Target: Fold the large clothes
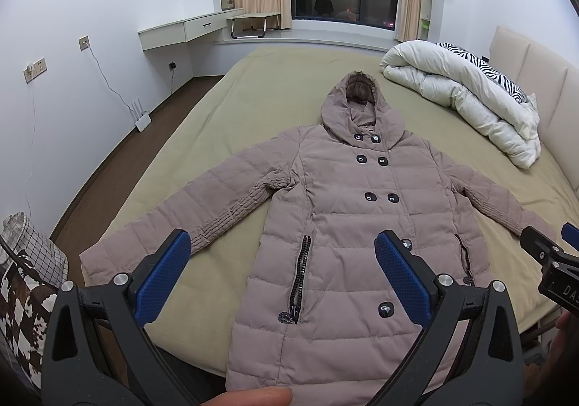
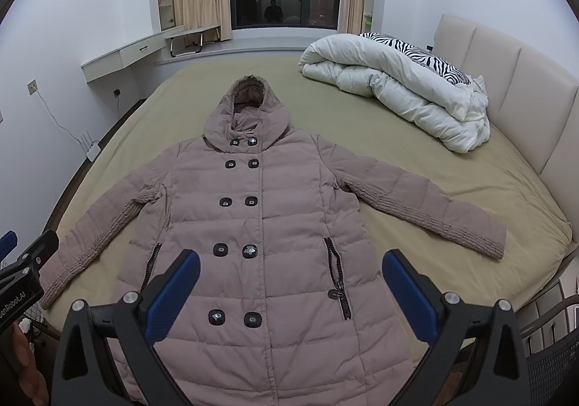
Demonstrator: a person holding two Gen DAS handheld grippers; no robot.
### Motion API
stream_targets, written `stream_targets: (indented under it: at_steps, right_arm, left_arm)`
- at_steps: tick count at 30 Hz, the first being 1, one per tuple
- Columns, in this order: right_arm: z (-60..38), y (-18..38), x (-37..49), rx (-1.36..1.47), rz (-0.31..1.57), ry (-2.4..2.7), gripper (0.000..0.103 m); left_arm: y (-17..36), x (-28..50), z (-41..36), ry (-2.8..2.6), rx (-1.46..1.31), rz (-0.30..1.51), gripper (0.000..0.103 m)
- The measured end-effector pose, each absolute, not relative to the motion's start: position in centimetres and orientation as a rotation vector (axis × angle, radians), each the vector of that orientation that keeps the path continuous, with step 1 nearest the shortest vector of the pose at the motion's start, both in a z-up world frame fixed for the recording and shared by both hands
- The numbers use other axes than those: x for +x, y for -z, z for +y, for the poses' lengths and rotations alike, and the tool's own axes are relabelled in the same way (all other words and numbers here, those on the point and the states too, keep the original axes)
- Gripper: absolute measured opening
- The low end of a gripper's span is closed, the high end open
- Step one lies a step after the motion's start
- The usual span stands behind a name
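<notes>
coat: mauve padded hooded coat [image 1: 347, 210] lay face up, buttoned, flat on the bed [image 1: 224, 123], hood [image 1: 356, 105] at 12 o'clock, hem at 6 by the near edge, both sleeves spread out to 8 and 4.
left gripper: left gripper [image 1: 282, 275] hovered over the lower left front, fingers spread wide, holding nothing.
right gripper: right gripper [image 2: 291, 290] hovered over the lower right front, also spread wide, empty; apart from cloth as far as could be told.
handling: judged soft, bulky, springy quilting; moderate weight; smooth shell likely slippery, folds may puff back open. Not fragile.
grip: best guess was the cuffs, left sleeve [image 1: 181, 221] and right sleeve [image 2: 434, 217], ribbed parts giving better bite; then the hem corners. Avoid pinching buttons [image 2: 237, 201] or the pocket zip [image 1: 302, 272].
surroundings: rolled white duvet [image 2: 398, 87] with zebra pillow [image 2: 419, 54] at 2 o'clock, well apart from the right cuff; headboard [image 2: 514, 80] at 3; checked bag [image 1: 32, 261] at 8 off the bed.
obstructions: nothing lay on the coat; room for folding looked ample.
</notes>
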State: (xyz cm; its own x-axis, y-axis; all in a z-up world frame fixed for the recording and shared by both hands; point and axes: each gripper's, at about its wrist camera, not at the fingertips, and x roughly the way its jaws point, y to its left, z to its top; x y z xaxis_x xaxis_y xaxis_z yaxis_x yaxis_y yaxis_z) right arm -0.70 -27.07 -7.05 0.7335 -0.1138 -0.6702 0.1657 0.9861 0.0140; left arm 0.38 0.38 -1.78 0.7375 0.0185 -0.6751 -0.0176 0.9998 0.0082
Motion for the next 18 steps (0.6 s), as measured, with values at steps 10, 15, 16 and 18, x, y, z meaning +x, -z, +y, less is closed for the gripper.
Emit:
stream_targets:
  at_steps: [10, 15, 16, 18]
  right_arm:
    - [-27.08, 7.20, -0.61, 0.075, 0.733, 0.153, 0.103]
    - [-27.07, 7.37, -0.53, 0.073, 0.735, 0.154, 0.103]
    - [-27.07, 7.40, -0.52, 0.073, 0.735, 0.153, 0.103]
    - [-27.08, 7.32, -0.41, 0.073, 0.735, 0.154, 0.103]
  left_arm:
    - [1.79, 0.30, 0.23, -0.020, 0.002, 0.743, 0.103]
    - [1.80, 0.31, 0.22, -0.019, 0.001, 0.745, 0.103]
    - [1.80, 0.29, 0.21, -0.020, 0.002, 0.744, 0.103]
    - [1.79, 0.31, 0.22, -0.020, 0.003, 0.743, 0.103]
